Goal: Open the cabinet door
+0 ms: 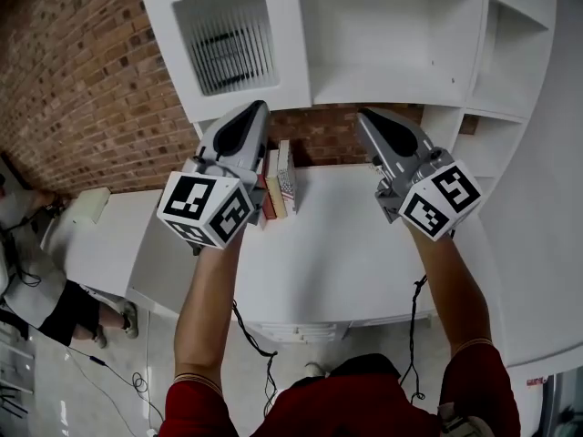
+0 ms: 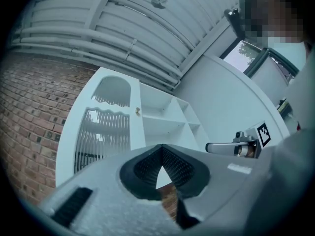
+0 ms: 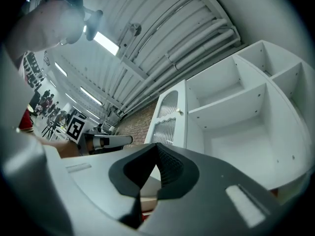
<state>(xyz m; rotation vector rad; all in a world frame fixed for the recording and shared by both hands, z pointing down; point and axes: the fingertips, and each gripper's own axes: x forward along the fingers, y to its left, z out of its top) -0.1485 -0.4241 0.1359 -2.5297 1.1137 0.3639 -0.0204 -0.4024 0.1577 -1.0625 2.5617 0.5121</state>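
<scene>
- Cabinet door (image 1: 228, 44): top cut off at the head view's 12 o'clock edge.
- Books (image 1: 281, 185): left side hidden behind left gripper (image 1: 258, 109); titles unreadable.
- Bystander (image 1: 41, 289): cropped at 9 o'clock edge.
- Figures (image 3: 42, 102), 9 o'clock, right gripper view: too small to tell.

**No readable text in any view**

No letters, digits or brand names could be made out. The only signs were black-and-white square markers on the left cube (image 1: 208, 209) of the left gripper (image 1: 258, 107) and on the right cube (image 1: 442, 198) of the right gripper (image 1: 364, 114). Those were block patterns, not characters. The books (image 1: 278, 182) stood at the back edge of the white table (image 1: 346, 262), and any print on them was too small to read.
</scene>
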